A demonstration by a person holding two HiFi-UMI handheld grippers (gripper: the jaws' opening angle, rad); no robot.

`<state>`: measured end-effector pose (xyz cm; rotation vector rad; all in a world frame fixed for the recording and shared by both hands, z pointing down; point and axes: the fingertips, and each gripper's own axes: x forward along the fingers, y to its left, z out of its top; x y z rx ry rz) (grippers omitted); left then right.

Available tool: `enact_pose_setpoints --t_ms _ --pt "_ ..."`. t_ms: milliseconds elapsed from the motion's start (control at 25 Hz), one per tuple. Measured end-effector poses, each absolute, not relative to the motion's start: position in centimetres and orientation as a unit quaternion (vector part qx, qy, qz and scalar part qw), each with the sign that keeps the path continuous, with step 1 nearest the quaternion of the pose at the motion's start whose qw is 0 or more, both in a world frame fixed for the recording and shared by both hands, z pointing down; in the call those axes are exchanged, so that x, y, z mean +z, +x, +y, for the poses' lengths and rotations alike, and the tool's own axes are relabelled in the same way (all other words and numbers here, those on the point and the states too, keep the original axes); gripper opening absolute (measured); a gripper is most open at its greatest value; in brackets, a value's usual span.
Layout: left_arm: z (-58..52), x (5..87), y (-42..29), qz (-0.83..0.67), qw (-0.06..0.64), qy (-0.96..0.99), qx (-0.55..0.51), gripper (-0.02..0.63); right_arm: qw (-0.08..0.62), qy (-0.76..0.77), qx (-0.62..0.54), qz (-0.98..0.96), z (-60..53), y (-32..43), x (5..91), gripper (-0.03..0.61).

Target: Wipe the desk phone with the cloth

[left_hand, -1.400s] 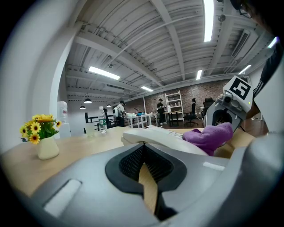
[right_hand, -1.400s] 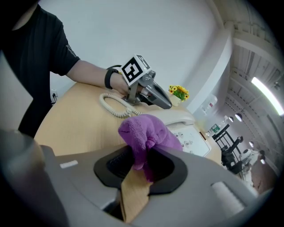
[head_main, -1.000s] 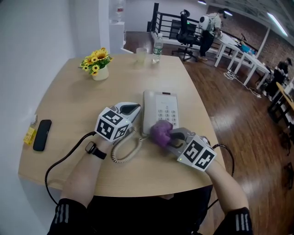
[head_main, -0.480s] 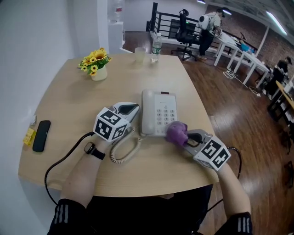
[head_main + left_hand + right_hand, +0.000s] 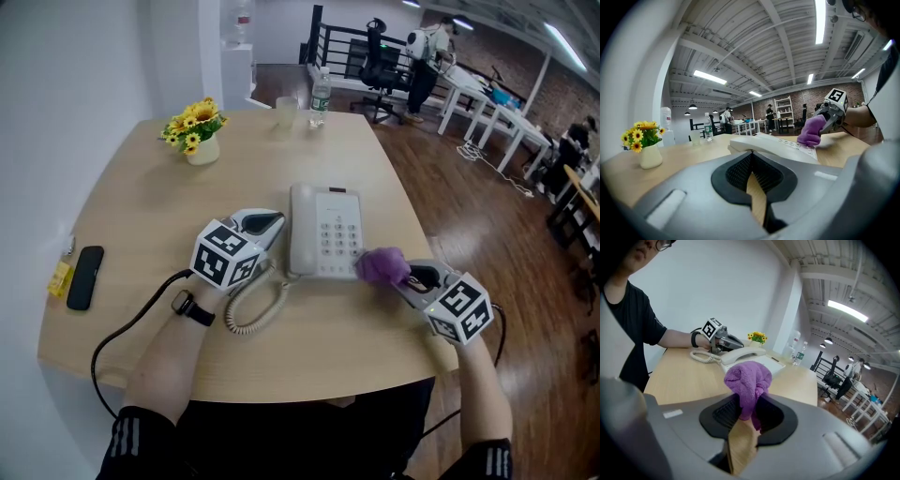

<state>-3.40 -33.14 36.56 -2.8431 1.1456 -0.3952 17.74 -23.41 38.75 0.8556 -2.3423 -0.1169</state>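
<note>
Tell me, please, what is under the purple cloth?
The cloth, pinched by the right gripper, covers the near right corner of the desk phone and some table beside it. Whether it presses on the phone cannot be seen; that spot is covered.

**Desk phone [image 5: 325, 232] flat, cloth [image 5: 382, 266] at its corner**

Your white desk phone lies flat, keypad up, its coiled cord [image 5: 251, 309] looping off the near left corner. The bunched purple cloth, pinched in your right tongs [image 5: 397, 274], touches its near right corner.

Cord [image 5: 246, 314] top hidden under left claw [image 5: 274, 223]. Cloth [image 5: 747, 378] tail buried in right claw [image 5: 749, 404]. Yellow item [image 5: 61, 276] at worktop [image 5: 141, 216] edge unidentifiable.
</note>
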Motion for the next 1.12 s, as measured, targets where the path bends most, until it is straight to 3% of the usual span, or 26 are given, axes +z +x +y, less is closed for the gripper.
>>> enact_pose_setpoints --t_ms 320,600,1120 --pt "-33.1 36.6 -3.4 0.371 0.026 -0.919 -0.128 -0.006 0.156 0.399 -0.025 -0.903 -27.7 18.5 32.4 0.103" --pt "-33.1 36.6 -3.4 0.370 0.027 -0.919 -0.130 -0.006 0.022 0.424 0.062 -0.903 -33.1 19.6 31.6 0.104" --pt "-33.1 36.6 -3.4 0.370 0.022 -0.920 -0.130 -0.006 -0.015 0.425 0.072 -0.902 -36.0 21.5 35.1 0.104"
